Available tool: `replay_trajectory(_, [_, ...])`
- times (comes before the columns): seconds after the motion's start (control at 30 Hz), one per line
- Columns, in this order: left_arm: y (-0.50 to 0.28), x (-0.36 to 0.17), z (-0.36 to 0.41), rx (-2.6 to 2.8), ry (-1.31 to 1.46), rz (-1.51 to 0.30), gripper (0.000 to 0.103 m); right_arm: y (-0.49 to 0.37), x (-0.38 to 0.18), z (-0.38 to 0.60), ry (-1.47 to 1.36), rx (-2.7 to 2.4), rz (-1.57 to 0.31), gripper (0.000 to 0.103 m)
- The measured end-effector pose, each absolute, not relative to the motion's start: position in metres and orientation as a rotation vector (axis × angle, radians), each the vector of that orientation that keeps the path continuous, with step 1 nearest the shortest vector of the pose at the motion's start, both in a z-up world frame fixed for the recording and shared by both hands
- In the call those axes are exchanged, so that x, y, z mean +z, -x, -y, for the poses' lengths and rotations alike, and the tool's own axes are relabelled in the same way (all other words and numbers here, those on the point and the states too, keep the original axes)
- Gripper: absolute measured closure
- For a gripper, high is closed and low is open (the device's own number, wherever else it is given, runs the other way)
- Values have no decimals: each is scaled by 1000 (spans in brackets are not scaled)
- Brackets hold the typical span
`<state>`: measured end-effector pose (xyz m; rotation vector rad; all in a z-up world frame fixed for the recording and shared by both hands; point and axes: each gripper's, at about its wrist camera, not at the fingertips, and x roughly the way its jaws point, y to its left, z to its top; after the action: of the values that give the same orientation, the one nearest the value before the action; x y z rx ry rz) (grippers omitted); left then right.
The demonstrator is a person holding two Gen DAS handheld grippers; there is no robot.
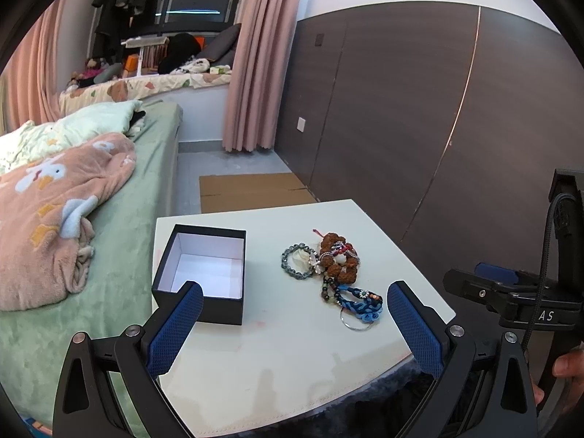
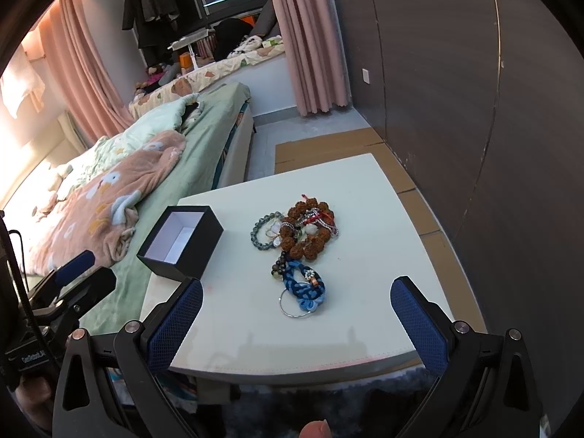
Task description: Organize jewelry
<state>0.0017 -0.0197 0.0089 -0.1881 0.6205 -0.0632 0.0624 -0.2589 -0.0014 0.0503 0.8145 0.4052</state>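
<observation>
A: Where does everything sit?

B: On the white bench [image 2: 365,292]. The open black gift box [image 1: 204,277], white inside and empty, stands at the left, beside the bed [image 1: 109,241]. The jewelry pile [image 2: 295,241] lies to its right, apart from the box.

A: And the grippers?

B: The left gripper [image 1: 295,325] and the right gripper [image 2: 295,323] both hover at the near edge with jaws spread wide, holding nothing.

A: What is in the pile?

B: A knobbly brown seed-bead bracelet [image 2: 308,230] at the far end, tangled with a red cord and a silvery chain. A grey-green bead bracelet [image 2: 263,231] lies touching its left side. Nearest is a blue braided cord keyring [image 2: 304,288] with a thin metal ring.

A: So the first pick?

B: I'd judge the keyring easiest: it lies nearest and the soft braid should pinch well. The round beads may roll off the textured blue pads, and the tangled strands could drag neighbours, so lift slowly and perhaps steady the box with the left.
</observation>
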Motion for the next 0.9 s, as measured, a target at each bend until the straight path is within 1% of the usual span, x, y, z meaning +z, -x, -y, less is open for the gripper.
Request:
replay_trajectory(0.17, [-2,13,22,-72,185,-617,2,-69,0,270,-109,385,-828,0])
replay_trajectory(0.4, [-22,7,30,-101,216,-639,3,-86,-2,296,-226,286,-852,0])
replay_trajectory(0.53, [-34,-1,38,-126,231,-669,10,-94,-9,308,-317,277,-882,0])
replay_trajectory(0.67, [-44,-11,48,-147,233,-699,20,-98,-12,313,-372,253,-885,0])
replay_trajectory(0.77, [-51,-19,54,-163,243,-729,25,-102,-17,314,-390,251,-908,0])
replay_trajectory(0.9, [-58,-32,64,-182,255,-769,26,-108,-25,317,-423,232,-950,0])
